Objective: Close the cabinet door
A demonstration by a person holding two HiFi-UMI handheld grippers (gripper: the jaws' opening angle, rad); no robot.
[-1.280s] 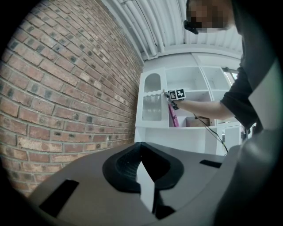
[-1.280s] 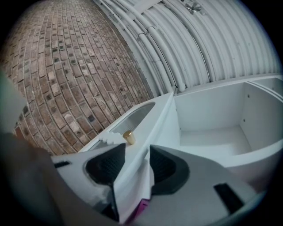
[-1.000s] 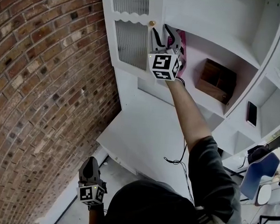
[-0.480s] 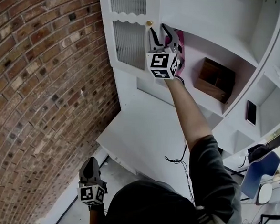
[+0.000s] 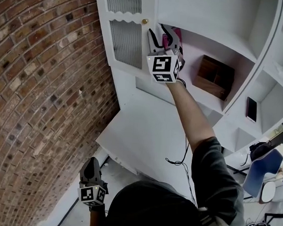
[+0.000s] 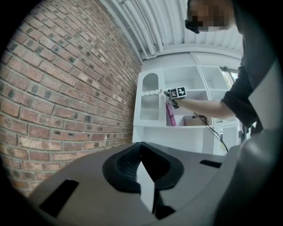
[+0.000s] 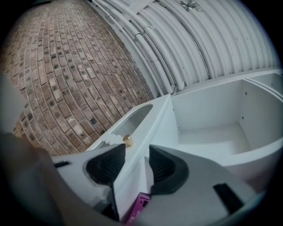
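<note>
Vertically long cabinet door (image 5: 124,41), knobbed edge between right gripper's (image 5: 160,33) jaws

Mostly your head moved — the white, ribbed-glass cabinet door (image 5: 124,41), its small brass knob (image 5: 145,21) and the brown wooden box (image 5: 212,77) sit slightly further left in the head view, and your right gripper (image 5: 157,33) has drifted left with them.

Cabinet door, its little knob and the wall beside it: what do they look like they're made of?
The cabinet door looks like wood or board painted matt white: an even, opaque coat. Its panes seem ribbed glass or plastic: fine vertical lines. The knob: probably metal, shiny gold. The wall: rough red-brown brick, pale mortar joints.
</note>
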